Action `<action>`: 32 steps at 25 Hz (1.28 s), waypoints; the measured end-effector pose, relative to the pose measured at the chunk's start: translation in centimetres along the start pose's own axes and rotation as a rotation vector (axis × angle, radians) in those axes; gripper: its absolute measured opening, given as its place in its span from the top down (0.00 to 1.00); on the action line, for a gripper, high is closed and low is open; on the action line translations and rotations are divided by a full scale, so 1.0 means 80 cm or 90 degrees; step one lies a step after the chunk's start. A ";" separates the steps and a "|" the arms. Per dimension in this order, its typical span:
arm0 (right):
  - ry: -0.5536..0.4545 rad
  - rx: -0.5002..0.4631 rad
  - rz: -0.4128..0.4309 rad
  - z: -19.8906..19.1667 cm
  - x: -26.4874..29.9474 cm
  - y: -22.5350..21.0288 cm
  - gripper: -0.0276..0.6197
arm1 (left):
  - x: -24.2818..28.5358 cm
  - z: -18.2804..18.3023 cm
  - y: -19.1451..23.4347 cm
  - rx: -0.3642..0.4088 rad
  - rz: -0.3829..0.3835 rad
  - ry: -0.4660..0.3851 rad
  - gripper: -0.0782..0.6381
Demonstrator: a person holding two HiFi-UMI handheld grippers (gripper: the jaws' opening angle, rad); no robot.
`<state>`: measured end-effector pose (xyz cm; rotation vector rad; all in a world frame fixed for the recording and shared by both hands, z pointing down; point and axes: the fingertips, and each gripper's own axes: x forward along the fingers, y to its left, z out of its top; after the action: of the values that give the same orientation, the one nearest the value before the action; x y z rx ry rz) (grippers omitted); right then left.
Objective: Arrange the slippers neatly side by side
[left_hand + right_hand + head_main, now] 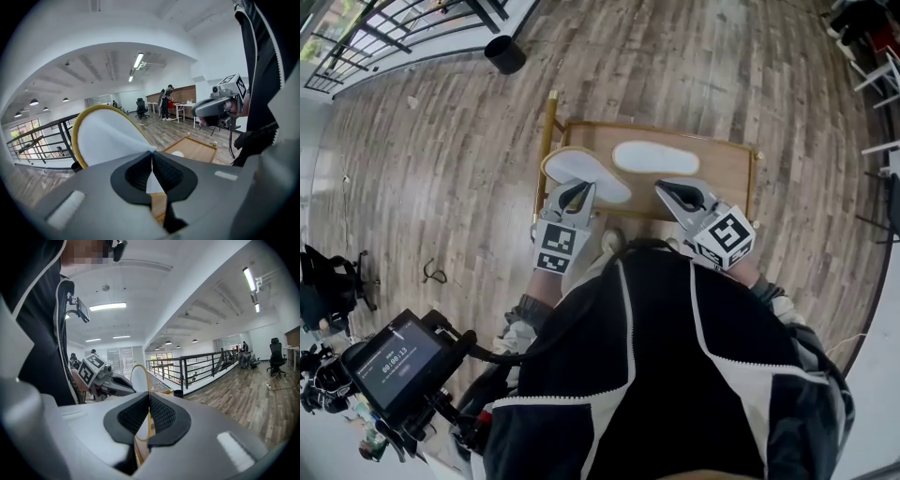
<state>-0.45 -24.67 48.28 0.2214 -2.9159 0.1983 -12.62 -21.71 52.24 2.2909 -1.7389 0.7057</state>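
One slipper [598, 174], white with a yellow rim, is held up clear of the tabletop [724, 171] in the left tongs [574, 193]. In the head view it hangs over the tabletop's near left corner. In the left gripper view the left tongs [151, 161] are closed on the slipper's edge, and the slipper [108, 138] fans upward from the pinch with its white face toward the camera.

The second slipper [654, 157] lies flat near the middle of the tabletop, apart from the first. In the left gripper view it shows only as a small white patch [177, 153] on the tabletop's wood [199, 149].

The right tongs [664, 190] hover over the near edge of the tabletop, just beside the second slipper. In the right gripper view the right tongs [149, 401] are closed. From the left gripper view, the tip of the right tongs [199, 111] sits well above the tabletop with nothing gripped. The right gripper view also shows the left tongs [130, 390] with the raised slipper [137, 377] at their tip.

The tabletop is a low wooden one with gold-coloured legs, standing on a plank floor [441, 178]. A black bin [504, 54] stands farther off, near a dark railing [375, 37].
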 end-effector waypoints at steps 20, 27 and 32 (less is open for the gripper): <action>0.003 0.044 -0.111 -0.012 0.004 -0.036 0.94 | 0.089 -0.136 0.040 0.078 -0.114 0.274 0.85; 0.006 0.040 -0.145 -0.009 -0.018 -0.021 0.94 | 0.120 -0.156 0.040 0.080 -0.129 0.303 0.85; 0.015 0.043 -0.171 -0.004 -0.037 -0.011 0.94 | 0.141 -0.171 0.045 0.063 -0.123 0.322 0.85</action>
<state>2.65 -25.06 48.06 0.6117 -2.8208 0.2525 -17.28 -26.77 69.00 2.0564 -1.2604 1.2201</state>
